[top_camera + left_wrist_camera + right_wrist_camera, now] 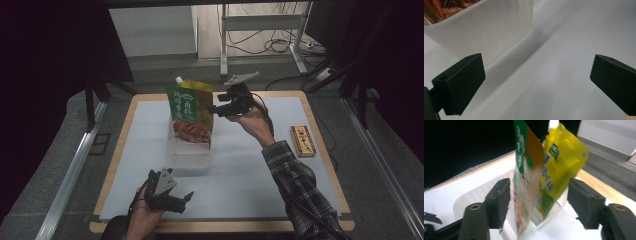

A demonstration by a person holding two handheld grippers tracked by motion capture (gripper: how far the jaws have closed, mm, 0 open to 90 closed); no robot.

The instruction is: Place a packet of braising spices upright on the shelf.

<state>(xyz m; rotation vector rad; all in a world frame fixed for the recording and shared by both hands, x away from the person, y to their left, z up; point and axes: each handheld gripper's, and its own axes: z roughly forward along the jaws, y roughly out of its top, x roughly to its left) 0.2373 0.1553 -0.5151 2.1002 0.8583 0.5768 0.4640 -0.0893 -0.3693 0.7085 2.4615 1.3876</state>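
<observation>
Inside white tub [192, 150]: green pouch [187, 114] and yellow pouch [201, 95] upright; between right gripper [537, 202] open jaws, untouched; left gripper [172, 200] open, empty, near table [250, 185] front edge.

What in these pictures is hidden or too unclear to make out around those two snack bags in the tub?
- Yellow pouch: high view, mostly hidden behind the green pouch.
- Pouch lettering: right gripper view, blurred; high view, too small.
- Clear tub: left gripper view, cut off by the top edge.
- Small box: high view, print too small to read.
- Right gripper: jaws apart either side of both pouches; whether a pad touches one, unclear.
</observation>
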